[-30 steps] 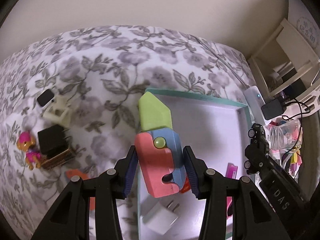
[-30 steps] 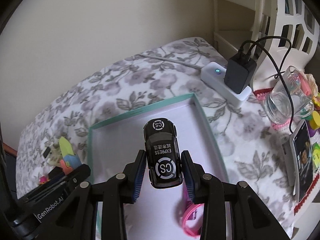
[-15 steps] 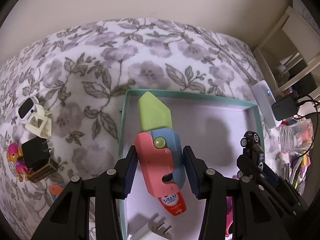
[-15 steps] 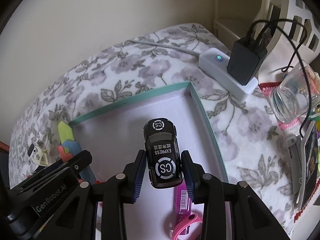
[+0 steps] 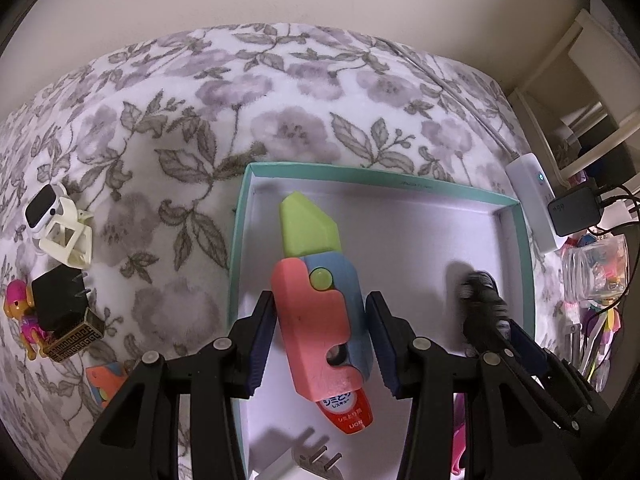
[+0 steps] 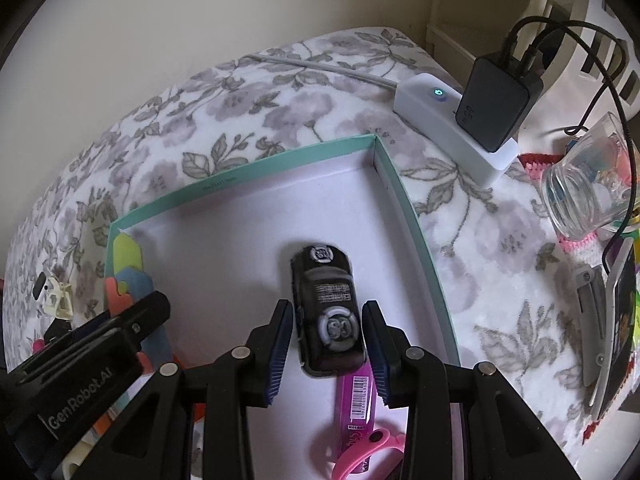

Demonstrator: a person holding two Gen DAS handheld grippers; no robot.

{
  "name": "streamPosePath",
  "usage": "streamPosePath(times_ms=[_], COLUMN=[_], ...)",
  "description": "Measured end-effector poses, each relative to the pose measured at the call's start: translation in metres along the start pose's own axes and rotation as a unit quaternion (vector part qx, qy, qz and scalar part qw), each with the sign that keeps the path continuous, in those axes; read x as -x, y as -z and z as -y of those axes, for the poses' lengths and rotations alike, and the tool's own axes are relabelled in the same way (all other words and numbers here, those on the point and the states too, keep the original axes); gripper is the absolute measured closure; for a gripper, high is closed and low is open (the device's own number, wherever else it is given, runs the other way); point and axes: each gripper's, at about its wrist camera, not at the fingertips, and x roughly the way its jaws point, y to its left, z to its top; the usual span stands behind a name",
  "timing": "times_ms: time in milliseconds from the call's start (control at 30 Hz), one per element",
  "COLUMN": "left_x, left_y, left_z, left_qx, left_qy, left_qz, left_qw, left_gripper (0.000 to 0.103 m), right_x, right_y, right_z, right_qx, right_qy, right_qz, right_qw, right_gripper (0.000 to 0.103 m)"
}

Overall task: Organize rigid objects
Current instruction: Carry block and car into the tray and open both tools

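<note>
A teal-rimmed white box [image 5: 372, 174] lies on the floral cloth; it also shows in the right wrist view [image 6: 256, 178]. My left gripper [image 5: 322, 342] stands over the box's left part with a pink, blue and green toy knife [image 5: 316, 292] between its fingers, small gaps at the pads. My right gripper [image 6: 328, 338] is open, and a blurred black toy car [image 6: 328, 312] is between its fingers, loose over the box floor. The car also shows in the left wrist view [image 5: 478, 292].
In the box lie a red-capped tube [image 5: 348, 410], a white plug [image 5: 308, 460], a purple pack [image 6: 358, 400] and a pink band [image 6: 368, 450]. Left of the box sit a black cube [image 5: 58, 304], a white clip [image 5: 64, 228] and a pink figure [image 5: 20, 320]. A power strip [image 6: 452, 132] and jar [image 6: 588, 192] stand right.
Both grippers moved forward and down into the box. The right gripper's fingers spread and the car came loose, blurred in motion. The left fingers eased apart around the toy knife.
</note>
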Motion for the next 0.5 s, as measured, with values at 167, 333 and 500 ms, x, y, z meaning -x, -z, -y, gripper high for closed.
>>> streamPosePath(times_ms=[167, 333, 500], left_x=[0.004, 0.016, 0.028], left_y=[0.001, 0.001, 0.001], left_z=[-0.002, -0.002, -0.010], left_qx=[0.005, -0.002, 0.007], left_qy=[0.004, 0.007, 0.001], left_qz=[0.001, 0.015, 0.028], left_qw=[1.0000, 0.9999, 0.9996], left_gripper=[0.055, 0.055, 0.040], right_x=[0.004, 0.012, 0.021], right_y=[-0.001, -0.002, -0.002], right_z=[0.003, 0.001, -0.003], right_qx=[-0.007, -0.005, 0.004], right_qy=[0.003, 0.001, 0.005], right_qz=[0.001, 0.009, 0.022], right_qw=[1.000, 1.000, 1.000], right_gripper=[0.063, 0.056, 0.043])
